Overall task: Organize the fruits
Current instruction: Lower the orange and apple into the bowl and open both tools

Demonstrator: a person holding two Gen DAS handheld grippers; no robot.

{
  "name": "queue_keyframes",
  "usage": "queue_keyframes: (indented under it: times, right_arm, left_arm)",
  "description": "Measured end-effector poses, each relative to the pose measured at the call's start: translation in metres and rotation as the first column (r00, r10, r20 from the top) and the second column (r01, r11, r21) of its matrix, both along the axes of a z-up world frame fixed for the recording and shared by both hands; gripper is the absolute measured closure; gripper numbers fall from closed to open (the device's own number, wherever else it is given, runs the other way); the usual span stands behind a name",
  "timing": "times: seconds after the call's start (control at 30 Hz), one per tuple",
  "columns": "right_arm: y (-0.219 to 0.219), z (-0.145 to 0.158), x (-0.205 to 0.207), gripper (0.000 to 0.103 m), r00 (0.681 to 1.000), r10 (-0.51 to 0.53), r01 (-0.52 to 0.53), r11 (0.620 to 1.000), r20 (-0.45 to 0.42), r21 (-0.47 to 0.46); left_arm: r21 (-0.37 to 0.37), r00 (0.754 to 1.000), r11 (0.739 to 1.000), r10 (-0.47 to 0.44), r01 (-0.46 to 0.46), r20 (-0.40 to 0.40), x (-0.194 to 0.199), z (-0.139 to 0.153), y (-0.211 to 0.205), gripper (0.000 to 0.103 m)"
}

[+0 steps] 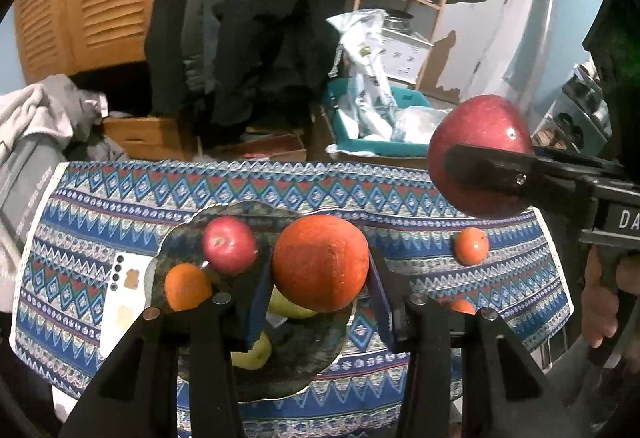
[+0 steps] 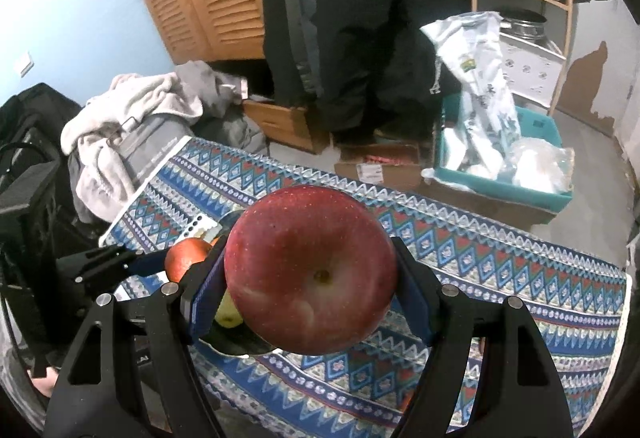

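Observation:
My left gripper [image 1: 320,270] is shut on a large orange [image 1: 320,262], held above the right part of a dark plate [image 1: 312,354]. On the plate lie a red apple [image 1: 229,244], a small orange [image 1: 187,286] and two yellow-green apples [image 1: 254,354]. My right gripper [image 2: 312,278] is shut on a big red apple [image 2: 312,274], held over the patterned cloth to the right of the plate [image 2: 240,348]; in the left wrist view this apple [image 1: 480,134] hangs at the right. A small orange [image 1: 471,246] rests on the cloth. Another orange [image 1: 462,306] peeks out behind my left finger.
A blue patterned cloth [image 1: 100,206] covers the table. A white phone [image 1: 122,290] lies left of the plate. Beyond the far edge are a teal bin with bags [image 1: 376,146], cardboard boxes [image 2: 376,162], a heap of clothes [image 2: 132,110] and hanging dark coats [image 1: 248,18].

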State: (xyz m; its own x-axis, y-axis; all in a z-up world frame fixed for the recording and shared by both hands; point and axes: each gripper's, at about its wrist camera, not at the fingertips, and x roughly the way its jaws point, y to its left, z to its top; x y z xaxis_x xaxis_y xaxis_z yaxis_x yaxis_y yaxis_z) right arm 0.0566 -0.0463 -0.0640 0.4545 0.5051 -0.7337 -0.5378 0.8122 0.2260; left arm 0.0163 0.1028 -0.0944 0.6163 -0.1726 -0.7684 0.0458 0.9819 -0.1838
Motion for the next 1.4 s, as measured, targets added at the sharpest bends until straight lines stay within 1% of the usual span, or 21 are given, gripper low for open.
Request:
queue_keyframes:
  times: [0.17, 0.37, 0.5, 0.67, 0.77, 0.9, 1.03, 1.17, 1.23, 1.3, 1.4]
  right_arm:
    - [0.021, -0.008, 0.005, 0.027, 0.999, 0.027, -0.028, 1.0, -0.018, -0.01]
    - [0.043, -0.021, 0.013, 0.027, 0.998, 0.054, -0.055, 0.998, -0.044, -0.016]
    - [0.054, -0.031, 0.02, 0.027, 0.996, 0.062, -0.063, 0.998, -0.062, -0.018]
    - [0.063, -0.048, 0.027, 0.027, 0.993, 0.067, -0.07, 0.997, -0.097, -0.028]
    - [0.068, -0.059, 0.031, 0.027, 0.99, 0.07, -0.074, 0.997, -0.121, -0.037]
    - [0.073, -0.072, 0.036, 0.027, 0.987, 0.066, -0.074, 0.996, -0.147, -0.047]
    - [0.078, -0.083, 0.044, 0.027, 0.983, 0.061, -0.07, 0.997, -0.175, -0.045]
    - [0.086, -0.097, 0.049, 0.027, 0.979, 0.064, -0.077, 0.995, -0.193, -0.064]
    - [0.091, -0.104, 0.052, 0.027, 0.975, 0.069, -0.084, 0.994, -0.211, -0.064]
    - [0.096, -0.11, 0.054, 0.027, 0.97, 0.076, -0.093, 0.994, -0.229, -0.061]
    - [0.106, -0.119, 0.057, 0.027, 0.967, 0.09, -0.11, 0.991, -0.24, -0.074]
  left_arm:
    - [0.002, 0.999, 0.999, 0.038, -0.038, -0.028, 0.001, -0.012, 0.018, 0.057]
    - [-0.009, 0.994, 0.997, 0.072, -0.073, -0.081, 0.009, -0.037, 0.036, 0.057]
    - [-0.033, 0.987, 0.994, 0.095, -0.1, -0.13, 0.019, -0.057, 0.047, 0.057]
    - [-0.025, 0.98, 0.993, 0.11, -0.115, -0.166, 0.027, -0.073, 0.052, 0.057]
    - [-0.033, 0.974, 0.992, 0.112, -0.121, -0.196, 0.032, -0.084, 0.055, 0.057]
    - [-0.019, 0.963, 0.99, 0.129, -0.137, -0.236, 0.037, -0.099, 0.06, 0.057]
    - [-0.013, 0.959, 0.989, 0.14, -0.148, -0.247, 0.04, -0.106, 0.065, 0.055]
    - [-0.021, 0.952, 0.986, 0.153, -0.164, -0.267, 0.041, -0.11, 0.07, 0.053]
    - [-0.017, 0.952, 0.986, 0.158, -0.168, -0.262, 0.037, -0.109, 0.071, 0.05]
    - [-0.006, 0.952, 0.984, 0.172, -0.179, -0.252, 0.034, -0.106, 0.074, 0.042]
    - [-0.013, 0.95, 0.979, 0.192, -0.201, -0.247, 0.028, -0.104, 0.081, 0.042]
